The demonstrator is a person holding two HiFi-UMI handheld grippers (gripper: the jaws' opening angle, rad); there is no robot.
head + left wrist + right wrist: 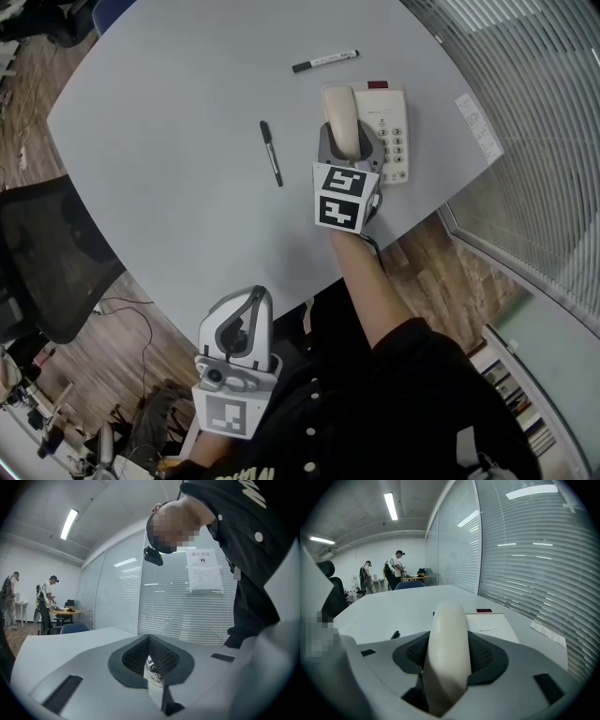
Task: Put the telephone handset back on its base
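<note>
The right gripper (347, 141) is clamped on the cream telephone handset (340, 111). In the right gripper view, its two dark meshed pads (487, 656) press on either side of the handset (449, 625). The handset runs lengthwise between the jaws and sticks out ahead of the fingertips. The gripper (449, 654) points away from the person and tilts downward.

The telephone base (394, 131) lies directly below and ahead of this gripper, with most of its body to the gripper's right. Its keypad (396, 145) sits just right of the right-hand jaw. In the head view the handset lines up along the left strip of the base, over the cradle side. Whether it touches the base cannot be told. In the right gripper view the flat top of the base (492, 626) shows just past the handset on the right, with a small red patch (483, 610) at its far edge.

A black marker (271, 153) lies on the grey table (187, 112) to the left of the right gripper, apart from it. A white-barrelled marker (325, 61) lies farther ahead, beyond the base. A paper slip (478, 127) lies far to the right, near the table edge.

The left gripper (254, 296) hangs well behind and to the left, off the table's near edge and close to the person's body. Its jaws are pressed together and hold nothing (149, 654).
</note>
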